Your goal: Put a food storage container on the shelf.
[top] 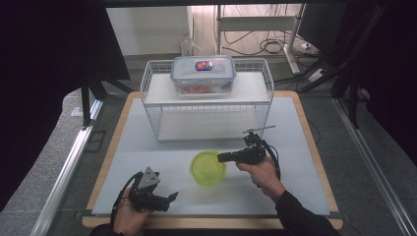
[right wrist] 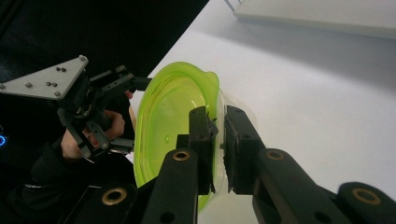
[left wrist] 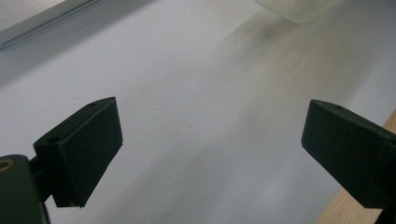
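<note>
A round lime-green lid lies on a clear bowl at the middle front of the white table top. My right gripper reaches in from the right, level with the table. In the right gripper view its jaws are shut on the rim of the green lid, one pad inside and one outside. My left gripper rests at the front left, pointing right toward the lid, apart from it. Its jaws stand wide open over bare table, with the clear bowl far ahead.
A white wire rack stands at the back middle, with a lidded clear box on its top shelf and a bare lower shelf. The wooden table edge runs along the front. Dark curtains and cables surround the table.
</note>
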Motion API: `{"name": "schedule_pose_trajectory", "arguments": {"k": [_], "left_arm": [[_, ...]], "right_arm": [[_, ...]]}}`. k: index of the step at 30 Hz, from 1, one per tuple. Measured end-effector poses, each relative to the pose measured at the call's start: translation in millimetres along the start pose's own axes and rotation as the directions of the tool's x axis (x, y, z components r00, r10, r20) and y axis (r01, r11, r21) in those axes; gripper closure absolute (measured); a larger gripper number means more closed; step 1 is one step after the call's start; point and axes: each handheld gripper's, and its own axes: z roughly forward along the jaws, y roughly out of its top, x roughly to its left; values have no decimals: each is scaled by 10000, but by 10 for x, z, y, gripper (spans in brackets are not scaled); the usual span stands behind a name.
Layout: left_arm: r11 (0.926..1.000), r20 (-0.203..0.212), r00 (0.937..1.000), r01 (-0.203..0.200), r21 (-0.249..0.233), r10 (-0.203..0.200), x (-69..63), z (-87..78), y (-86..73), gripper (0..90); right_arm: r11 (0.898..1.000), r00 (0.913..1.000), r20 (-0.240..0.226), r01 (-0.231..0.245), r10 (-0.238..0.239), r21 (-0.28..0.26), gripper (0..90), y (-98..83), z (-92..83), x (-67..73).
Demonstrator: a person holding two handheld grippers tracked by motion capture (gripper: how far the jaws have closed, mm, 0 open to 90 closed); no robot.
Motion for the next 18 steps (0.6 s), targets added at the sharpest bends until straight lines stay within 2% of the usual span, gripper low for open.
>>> {"name": "schedule_pose_trajectory", "arguments": {"k": [11,15,18], "left_arm": [[10000,-155,9999,35,-13,-35,7,-2,-1,27],[9997,85,9998,183,-187,-182,14,-13,2,21],[9995,120,9997,233,-212,-230,21,-15,1,18]], "right_arm": [[9984,9998,-186,-3,-7,-563,827,101,-129,34],[9961,9993,-372,24,-56,-878,827,189,-220,70],[9946,9991,-395,104,-146,-1035,827,259,-278,106]]}}
